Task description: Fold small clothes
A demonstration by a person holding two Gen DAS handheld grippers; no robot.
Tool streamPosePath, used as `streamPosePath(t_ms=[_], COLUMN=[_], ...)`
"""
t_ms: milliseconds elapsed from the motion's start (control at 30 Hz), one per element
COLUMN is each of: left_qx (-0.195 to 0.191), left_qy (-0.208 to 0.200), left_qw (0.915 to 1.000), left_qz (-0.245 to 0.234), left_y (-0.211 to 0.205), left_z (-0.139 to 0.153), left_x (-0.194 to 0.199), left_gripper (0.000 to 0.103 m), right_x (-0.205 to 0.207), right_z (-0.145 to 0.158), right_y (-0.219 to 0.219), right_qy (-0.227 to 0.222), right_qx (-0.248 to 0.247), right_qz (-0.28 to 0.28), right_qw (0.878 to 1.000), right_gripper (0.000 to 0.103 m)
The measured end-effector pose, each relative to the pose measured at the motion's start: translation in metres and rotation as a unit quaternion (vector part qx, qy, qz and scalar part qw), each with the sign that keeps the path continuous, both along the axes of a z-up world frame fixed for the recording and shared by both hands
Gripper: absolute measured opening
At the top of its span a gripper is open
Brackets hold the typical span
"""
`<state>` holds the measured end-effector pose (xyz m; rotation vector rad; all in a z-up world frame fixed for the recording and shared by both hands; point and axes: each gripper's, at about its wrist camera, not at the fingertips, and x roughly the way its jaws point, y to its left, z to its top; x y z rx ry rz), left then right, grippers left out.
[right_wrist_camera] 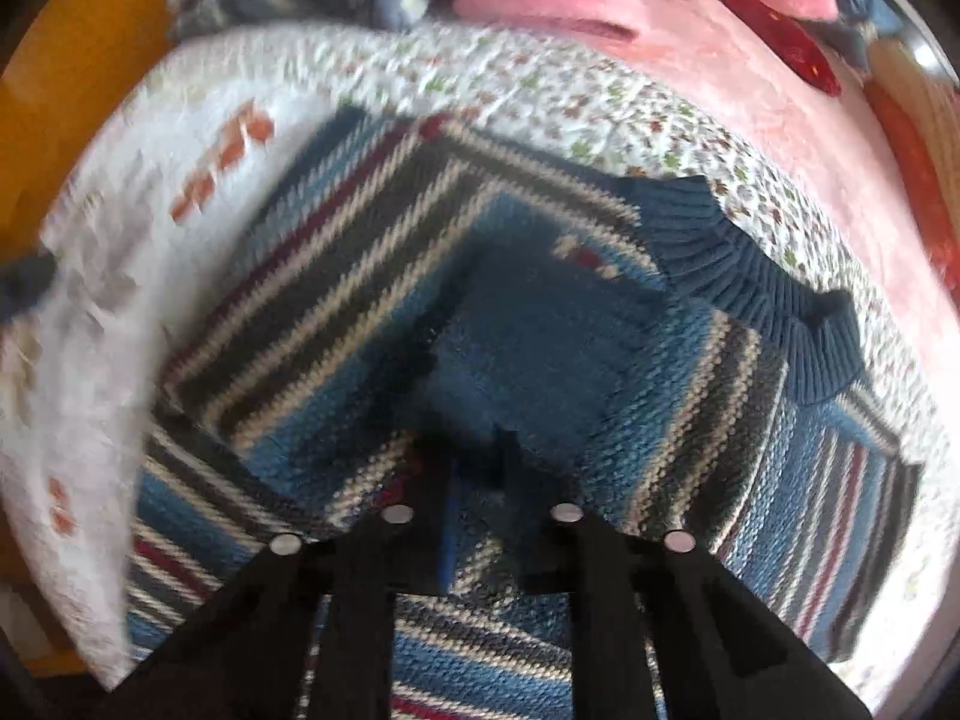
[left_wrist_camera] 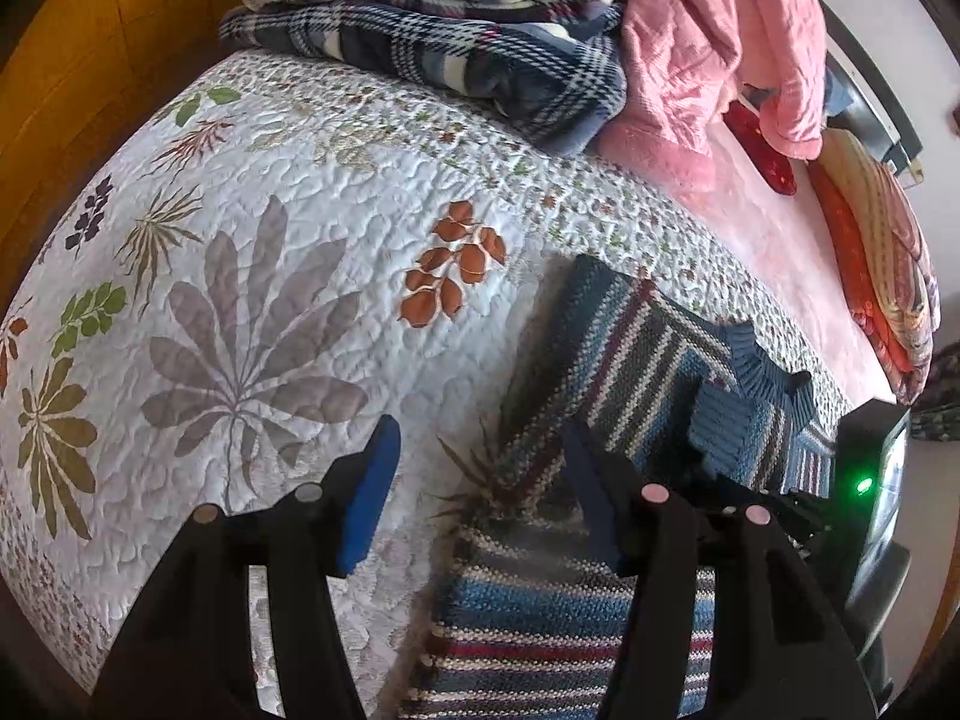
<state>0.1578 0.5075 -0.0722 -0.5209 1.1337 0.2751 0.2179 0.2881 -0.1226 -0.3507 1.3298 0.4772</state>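
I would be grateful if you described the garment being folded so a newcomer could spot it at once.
Start at the white leaf-print quilt covering the bed. On its near right part lies a striped knit sweater, away from the plaid blankets stacked at the far end. Only it has a ribbed blue collar.

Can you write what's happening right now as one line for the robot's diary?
step: folding striped sweater | left hand-held gripper: open, above sweater edge | right hand-held gripper: low over sweater, grip unclear | surface: floral quilt

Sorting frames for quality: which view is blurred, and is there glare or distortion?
Right wrist view: motion blur smears the quilt and striped sweater edges. Left wrist view: sharp, fisheye-curved, a green light glowing at right; no strong glare.
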Motion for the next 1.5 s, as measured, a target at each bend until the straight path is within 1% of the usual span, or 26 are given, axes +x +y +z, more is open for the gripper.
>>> streamPosePath(t_ms=[133, 233, 333, 433, 533, 600, 633, 700, 733, 800, 833, 867, 900, 1000, 1033, 1100, 1133, 1167, 1200, 1233, 1267, 1333, 1400, 1433, 1500], left_qx=[0.012, 0.018, 0.027, 0.036, 0.033, 0.029, 0.026, 0.022, 0.021, 0.018, 0.018, 0.018, 0.016, 0.009, 0.008, 0.008, 0.009, 0.010, 0.011, 0.011, 0.011, 0.011, 0.011, 0.011, 0.016], left_qy=[-0.004, -0.002, -0.002, -0.001, 0.001, 0.004, 0.006, 0.010, 0.012, 0.014, 0.014, 0.014, 0.014, 0.012, 0.012, 0.012, 0.013, 0.015, 0.016, 0.019, 0.021, 0.022, 0.023, 0.025, 0.034], left_qw=[0.9996, 0.9989, 0.9977, 0.9962, 0.9959, 0.9961, 0.9962, 0.9963, 0.9963, 0.9963, 0.9962, 0.9962, 0.9962, 0.9963, 0.9962, 0.9960, 0.9958, 0.9956, 0.9954, 0.9952, 0.9950, 0.9949, 0.9948, 0.9947, 0.9935], left_qz=[-0.025, -0.043, -0.062, -0.079, -0.084, -0.084, -0.083, -0.083, -0.083, -0.083, -0.084, -0.084, -0.084, -0.085, -0.086, -0.088, -0.090, -0.092, -0.093, -0.096, -0.097, -0.098, -0.099, -0.100, -0.107], left_y=[-0.012, -0.022, -0.034, -0.043, -0.047, -0.049, -0.049, -0.050, -0.051, -0.052, -0.052, -0.053, -0.054, -0.056, -0.056, -0.058, -0.058, -0.059, -0.059, -0.060, -0.060, -0.061, -0.061, -0.062, -0.066], left_z=[0.000, -0.003, -0.005, -0.007, -0.009, -0.012, -0.014, -0.016, -0.018, -0.020, -0.020, -0.021, -0.021, -0.021, -0.021, -0.021, -0.022, -0.023, -0.024, -0.025, -0.026, -0.026, -0.028, -0.029, -0.034], left_x=[0.003, 0.006, 0.008, 0.011, 0.012, 0.013, 0.013, 0.013, 0.013, 0.013, 0.013, 0.013, 0.014, 0.015, 0.015, 0.015, 0.015, 0.015, 0.016, 0.016, 0.016, 0.016, 0.017, 0.017, 0.017], left_gripper=[0.056, 0.057, 0.057, 0.058, 0.058, 0.058, 0.058, 0.058, 0.058, 0.058, 0.058, 0.058, 0.058, 0.059, 0.059, 0.060, 0.060, 0.060, 0.060, 0.060, 0.061, 0.061, 0.061, 0.061, 0.062], right_x=[0.005, 0.011, 0.019, 0.023, 0.021, 0.023, 0.022, 0.021, 0.019, 0.016, 0.017, 0.017, 0.019, 0.025, 0.027, 0.029, 0.029, 0.029, 0.029, 0.029, 0.029, 0.027, 0.023, 0.022, 0.019], right_z=[0.029, 0.056, 0.074, 0.082, 0.074, 0.057, 0.051, 0.033, 0.025, 0.014, 0.010, 0.006, 0.001, -0.013, -0.018, -0.026, -0.028, -0.027, -0.026, -0.023, -0.022, -0.018, -0.018, -0.020, -0.026], right_y=[-0.037, -0.081, -0.120, -0.162, -0.203, -0.230, -0.236, -0.251, -0.257, -0.269, -0.275, -0.283, -0.288, -0.293, -0.293, -0.290, -0.288, -0.284, -0.282, -0.280, -0.280, -0.283, -0.290, -0.292, -0.292], right_qy=[0.001, 0.001, -0.010, -0.021, -0.015, 0.004, 0.011, 0.038, 0.048, 0.059, 0.066, 0.072, 0.078, 0.099, 0.106, 0.107, 0.104, 0.095, 0.086, 0.078, 0.072, 0.063, 0.067, 0.069, 0.065], right_qx=[0.073, 0.134, 0.157, 0.154, 0.144, 0.139, 0.137, 0.136, 0.139, 0.155, 0.168, 0.188, 0.205, 0.215, 0.212, 0.202, 0.197, 0.183, 0.172, 0.162, 0.158, 0.151, 0.162, 0.156, 0.118], right_qz=[-0.045, -0.101, -0.136, -0.166, -0.194, -0.217, -0.222, -0.229, -0.235, -0.248, -0.258, -0.274, -0.286, -0.302, -0.305, -0.308, -0.307, -0.305, -0.300, -0.295, -0.293, -0.291, -0.297, -0.298, -0.294], right_qw=[0.996, 0.986, 0.978, 0.974, 0.970, 0.966, 0.965, 0.963, 0.961, 0.955, 0.949, 0.940, 0.933, 0.923, 0.922, 0.924, 0.925, 0.930, 0.934, 0.938, 0.940, 0.943, 0.939, 0.939, 0.946], right_gripper=[0.010, 0.010, 0.010, 0.010, 0.010, 0.010, 0.012, 0.019, 0.024, 0.030, 0.044, 0.054, 0.055, 0.055, 0.055, 0.053, 0.046, 0.036, 0.032, 0.026, 0.017, 0.007, 0.005, 0.003, 0.000])
